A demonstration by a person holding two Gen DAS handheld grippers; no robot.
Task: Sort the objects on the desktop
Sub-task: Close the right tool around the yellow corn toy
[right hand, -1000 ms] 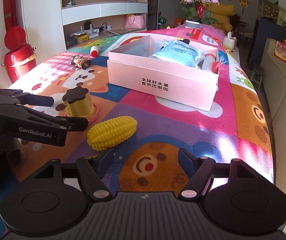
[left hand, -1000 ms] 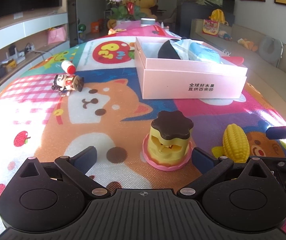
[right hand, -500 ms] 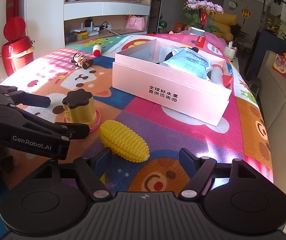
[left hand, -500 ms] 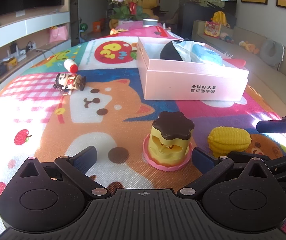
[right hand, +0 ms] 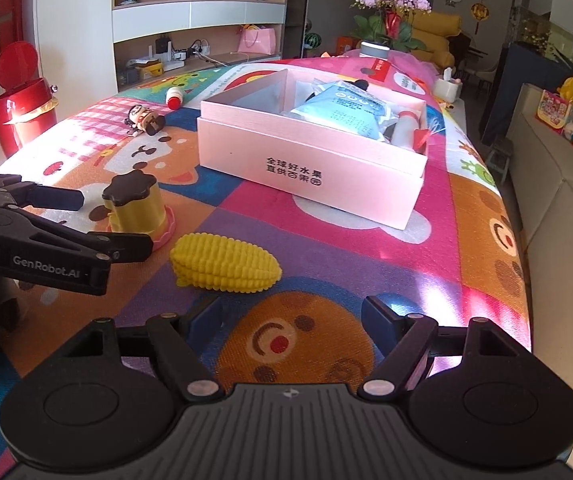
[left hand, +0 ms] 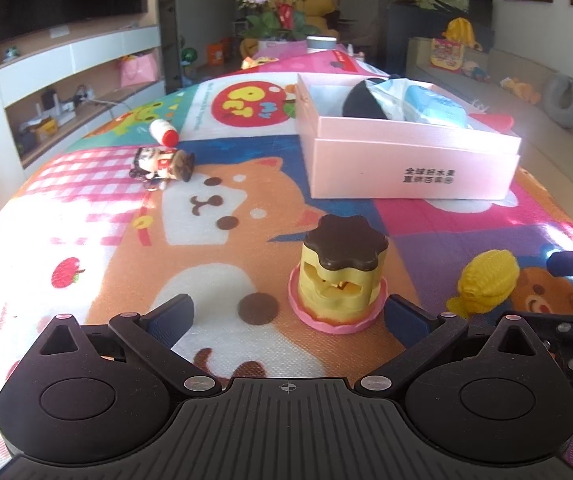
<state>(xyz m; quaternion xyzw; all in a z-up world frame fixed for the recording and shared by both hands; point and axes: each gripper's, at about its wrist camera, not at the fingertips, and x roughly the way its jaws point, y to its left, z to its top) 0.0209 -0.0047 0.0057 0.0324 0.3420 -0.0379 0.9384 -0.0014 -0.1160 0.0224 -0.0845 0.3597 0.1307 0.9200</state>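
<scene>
The left gripper (left hand: 288,314) hung with jaws spread, the pudding toy (left hand: 340,274) just beyond them, untouched. The right gripper (right hand: 290,316) had jaws spread and empty, the toy corn (right hand: 224,262) lying on the desk (right hand: 366,264) just ahead. The pink box (right hand: 310,160) sat farther back.

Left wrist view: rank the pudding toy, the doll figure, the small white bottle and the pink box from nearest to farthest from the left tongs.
1. Pudding toy, just ahead of the left tongs, toward their right finger.
2. Doll figure, lying far ahead on the left; the pink box, ahead on the right, is too close to call against it.
3. Small white bottle, just beyond the doll.
</scene>
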